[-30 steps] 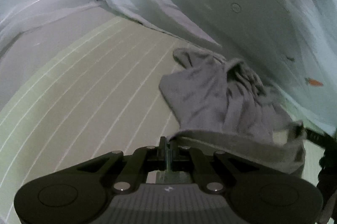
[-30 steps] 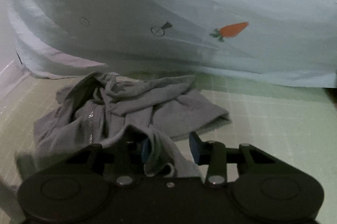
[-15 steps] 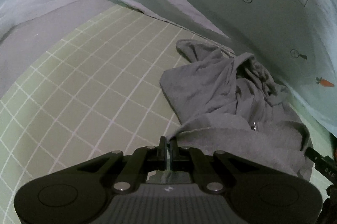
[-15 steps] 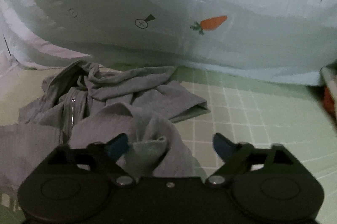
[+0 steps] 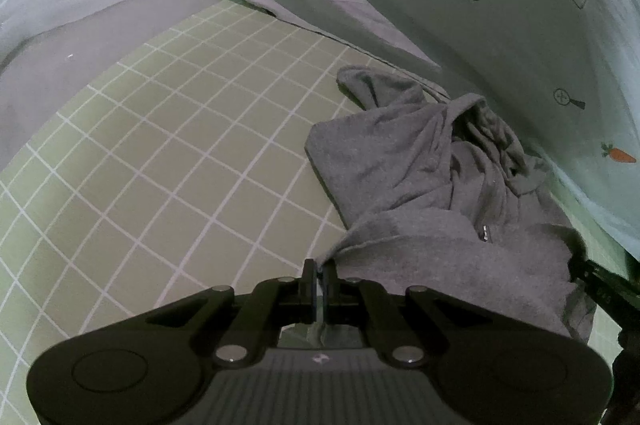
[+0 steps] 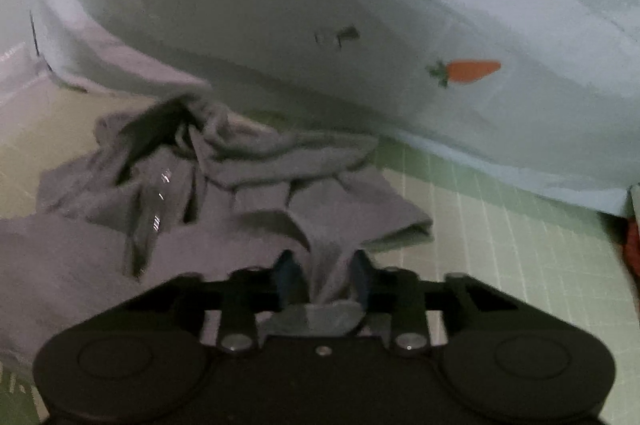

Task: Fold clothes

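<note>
A crumpled grey zip-up garment point(image 5: 420, 161) lies on the green grid mat point(image 5: 168, 161), up against a pale blue sheet. My left gripper point(image 5: 319, 273) is shut on the garment's near hem at its left corner. The hem stretches from there to the right. In the right wrist view the same garment point(image 6: 248, 193) spreads to the left and ahead. My right gripper point(image 6: 325, 275) is closing, with an upright fold of the grey fabric bunched between its blue pads point(image 6: 290, 277). A zipper pull point(image 5: 485, 233) shows in the middle of the cloth.
A pale blue sheet point(image 6: 360, 5) printed with carrots and arrows rises behind the garment. Bare mat point(image 6: 500, 245) lies to the right in the right wrist view and to the left in the left wrist view. Something red point(image 6: 634, 245) sits at the far right edge.
My right gripper's jaws spread wide half a second ago and have now come together around a fold of the grey fabric. My left gripper has kept its grip on the hem.
</note>
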Motion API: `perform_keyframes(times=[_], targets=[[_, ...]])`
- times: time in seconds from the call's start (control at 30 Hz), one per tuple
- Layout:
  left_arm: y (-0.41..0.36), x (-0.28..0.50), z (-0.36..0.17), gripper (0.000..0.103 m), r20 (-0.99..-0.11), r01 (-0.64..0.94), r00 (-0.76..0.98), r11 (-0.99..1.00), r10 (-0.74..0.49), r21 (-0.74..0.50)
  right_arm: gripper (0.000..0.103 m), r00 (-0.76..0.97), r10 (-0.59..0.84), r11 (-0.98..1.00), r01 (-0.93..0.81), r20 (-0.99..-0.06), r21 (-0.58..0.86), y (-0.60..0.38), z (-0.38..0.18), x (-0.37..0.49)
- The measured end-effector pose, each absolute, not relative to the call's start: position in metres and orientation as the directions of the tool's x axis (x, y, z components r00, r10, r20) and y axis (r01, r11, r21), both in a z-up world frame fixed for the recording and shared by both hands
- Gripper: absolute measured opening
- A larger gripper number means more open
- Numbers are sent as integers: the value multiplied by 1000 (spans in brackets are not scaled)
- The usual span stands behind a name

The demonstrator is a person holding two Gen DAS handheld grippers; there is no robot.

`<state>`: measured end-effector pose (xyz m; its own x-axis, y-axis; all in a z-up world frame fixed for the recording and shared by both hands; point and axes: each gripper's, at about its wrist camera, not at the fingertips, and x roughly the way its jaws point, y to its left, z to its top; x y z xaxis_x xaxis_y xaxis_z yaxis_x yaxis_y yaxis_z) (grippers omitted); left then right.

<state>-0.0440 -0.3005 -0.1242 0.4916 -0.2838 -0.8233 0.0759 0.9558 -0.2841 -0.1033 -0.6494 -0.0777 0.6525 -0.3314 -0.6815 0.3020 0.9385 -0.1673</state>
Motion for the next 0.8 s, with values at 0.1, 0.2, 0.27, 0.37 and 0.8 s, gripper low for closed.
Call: perform_keyframes(times=[0.1, 0.2, 0.27, 0.37, 0.8], targets=[[-302, -45, -123, 3, -821, 81, 496, 957, -281, -278, 1, 645, -347, 930, 328, -680, -163, -657, -77, -112], [-301, -50, -117, 3, -815, 96, 505, 957, -284, -274, 1, 650, -373, 915, 376, -662, -147, -665, -63, -133], [-300, -56, -111, 3, -806, 112, 516, 956, -290, -272, 1, 649, -402, 899, 412, -645, -145, -670, -52, -153], [-300, -70, -102, 3, -793, 138, 530, 953, -301, -270, 1, 647, -435, 879, 455, -627, -141, -676, -37, -184], [-267, -165, -129, 3, -870, 27, 421, 963, -255, -269, 1, 523, -363, 902, 406, -771, -150, -648, -81, -302]])
